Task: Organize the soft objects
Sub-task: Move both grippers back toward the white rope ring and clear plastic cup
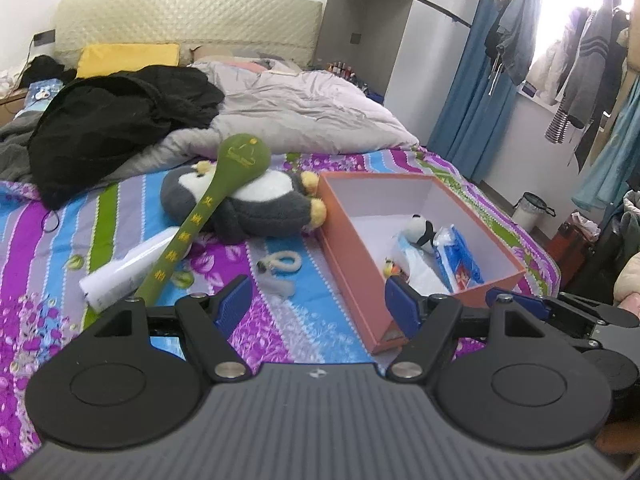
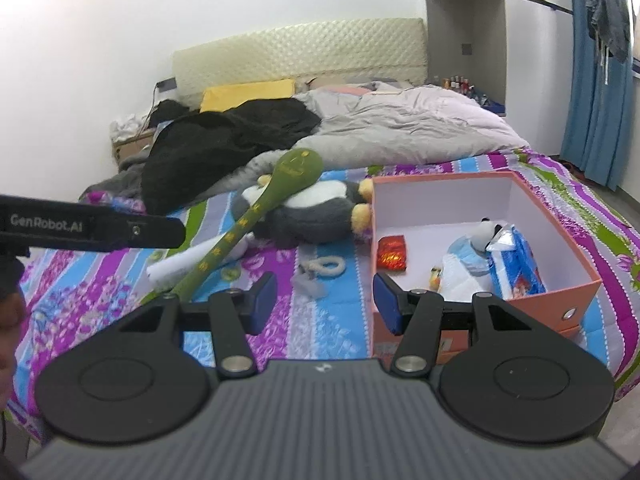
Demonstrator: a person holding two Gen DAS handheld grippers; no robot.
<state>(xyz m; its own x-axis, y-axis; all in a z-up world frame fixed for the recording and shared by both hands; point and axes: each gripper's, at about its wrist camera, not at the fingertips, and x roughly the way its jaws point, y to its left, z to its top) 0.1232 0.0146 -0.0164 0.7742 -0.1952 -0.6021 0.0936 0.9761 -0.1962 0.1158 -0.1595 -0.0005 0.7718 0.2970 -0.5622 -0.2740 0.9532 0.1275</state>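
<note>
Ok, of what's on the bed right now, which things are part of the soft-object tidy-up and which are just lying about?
For the job:
- orange box, partly filled
- grey penguin plush
- green padded mallet lying across it
- small white loop toy
- both grippers, open and empty: left gripper, right gripper

Just lying about:
- black garment
- grey duvet
- yellow pillow
- white tube

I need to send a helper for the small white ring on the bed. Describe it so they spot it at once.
Start at the orange box on the striped bedspread. Just beside the box's long side, below the grey penguin plush, a small white fuzzy ring lies flat on a blue stripe. It is the only loop-shaped thing there; the neighbouring white tube and green long-handled massage hammer are long and straight.
</note>
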